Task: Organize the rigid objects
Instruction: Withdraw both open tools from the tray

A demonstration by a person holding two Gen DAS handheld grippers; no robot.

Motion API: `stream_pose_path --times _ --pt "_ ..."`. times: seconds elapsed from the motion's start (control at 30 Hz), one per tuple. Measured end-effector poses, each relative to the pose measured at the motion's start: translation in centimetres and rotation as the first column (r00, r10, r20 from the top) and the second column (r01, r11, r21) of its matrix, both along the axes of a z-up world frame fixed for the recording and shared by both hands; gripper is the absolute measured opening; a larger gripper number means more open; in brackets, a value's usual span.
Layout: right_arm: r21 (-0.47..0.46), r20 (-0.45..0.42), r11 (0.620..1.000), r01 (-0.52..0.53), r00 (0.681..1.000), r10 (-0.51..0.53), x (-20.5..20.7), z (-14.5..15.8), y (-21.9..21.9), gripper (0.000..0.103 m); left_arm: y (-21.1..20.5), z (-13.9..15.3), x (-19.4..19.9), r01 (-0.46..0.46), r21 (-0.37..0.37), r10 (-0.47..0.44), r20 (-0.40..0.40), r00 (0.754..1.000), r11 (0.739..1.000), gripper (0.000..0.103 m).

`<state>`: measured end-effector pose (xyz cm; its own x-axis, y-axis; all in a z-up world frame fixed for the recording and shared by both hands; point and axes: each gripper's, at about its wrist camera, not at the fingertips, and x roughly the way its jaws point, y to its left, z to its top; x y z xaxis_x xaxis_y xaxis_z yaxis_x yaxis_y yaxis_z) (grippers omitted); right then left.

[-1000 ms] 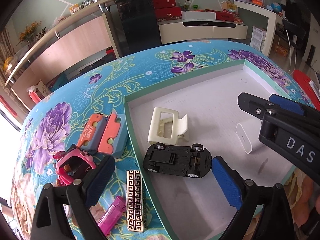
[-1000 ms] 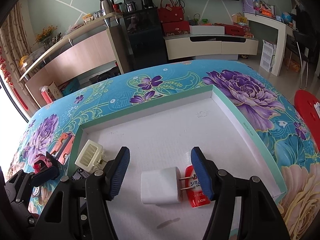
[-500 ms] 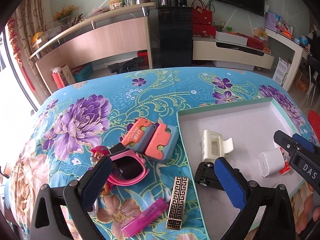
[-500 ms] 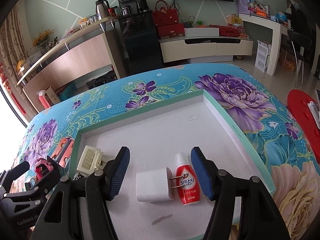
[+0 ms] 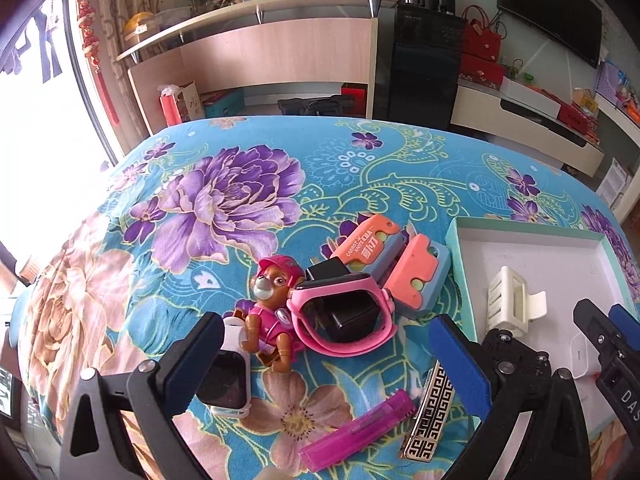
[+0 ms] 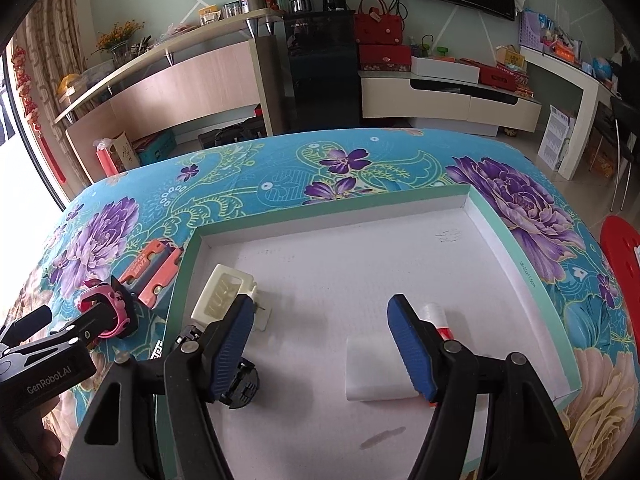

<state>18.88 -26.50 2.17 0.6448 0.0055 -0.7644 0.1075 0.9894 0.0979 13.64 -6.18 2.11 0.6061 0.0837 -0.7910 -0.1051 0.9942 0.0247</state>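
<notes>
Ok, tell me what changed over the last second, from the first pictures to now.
The left gripper swung off the tray and now hangs open over the toy pup and pink watch on the cloth. The right gripper is opening, and the white charger lies free at its right finger. The cream holder and the loose things on the cloth stayed put.

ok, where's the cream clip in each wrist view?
Left wrist: cream clip at right, inside the tray near its left wall.
Right wrist: cream clip left of centre, in the tray's near-left part, partly behind the left finger.
Shared landmark: orange-and-blue tool just outside the tray's left wall.
</notes>
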Motion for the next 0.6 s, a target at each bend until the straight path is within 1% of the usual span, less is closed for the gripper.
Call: stream_pose_path --times 0.07,0.1,0.13,0.17,0.2,0.27,0.33,0.47,0.6 --pt "0.001 0.000 1.000 -0.014 1.000 0.014 0.2 0.0 0.7 0.071 0.4 0.0 -0.1 -0.009 -0.015 0.009 0.004 1.000 1.000 0.103" --pt "-0.001 0.001 1.000 -0.017 1.000 0.017 0.2 0.0 1.0 0.073 0.6 0.0 -0.1 -0.010 -0.022 0.010 0.006 1.000 1.000 0.103" --pt "-0.001 0.004 1.000 -0.019 1.000 0.019 0.2 0.1 1.4 0.076 0.7 0.0 -0.1 -0.014 -0.024 0.014 0.006 1.000 1.000 0.103" --pt "0.001 0.009 1.000 -0.021 1.000 0.021 0.2 0.2 1.7 0.084 0.9 -0.1 -0.1 -0.019 -0.023 0.019 0.004 1.000 1.000 0.103" --pt "0.006 0.014 1.000 -0.025 1.000 0.025 0.2 0.3 1.9 0.087 1.1 -0.2 -0.1 -0.025 -0.024 0.025 0.000 1.000 0.999 0.103" --pt "0.020 0.018 0.999 -0.039 0.999 0.039 0.3 0.4 2.3 0.087 1.7 -0.4 -0.1 -0.040 -0.032 0.040 -0.008 0.999 0.999 0.103" --pt "0.030 0.016 0.999 -0.039 0.999 0.038 0.4 0.3 2.7 0.089 2.4 -0.5 -0.2 -0.055 -0.041 0.055 -0.010 0.998 0.998 0.103" --pt "0.056 0.008 0.998 -0.042 0.999 0.042 0.6 0.0 3.5 0.090 3.7 -0.5 -0.3 -0.077 -0.034 0.077 -0.006 0.997 0.996 0.103" --pt "0.035 0.013 0.998 -0.043 0.999 0.043 0.8 -0.2 4.2 0.091 5.1 -0.4 -0.3 -0.090 -0.068 0.090 -0.001 0.996 0.994 0.103"
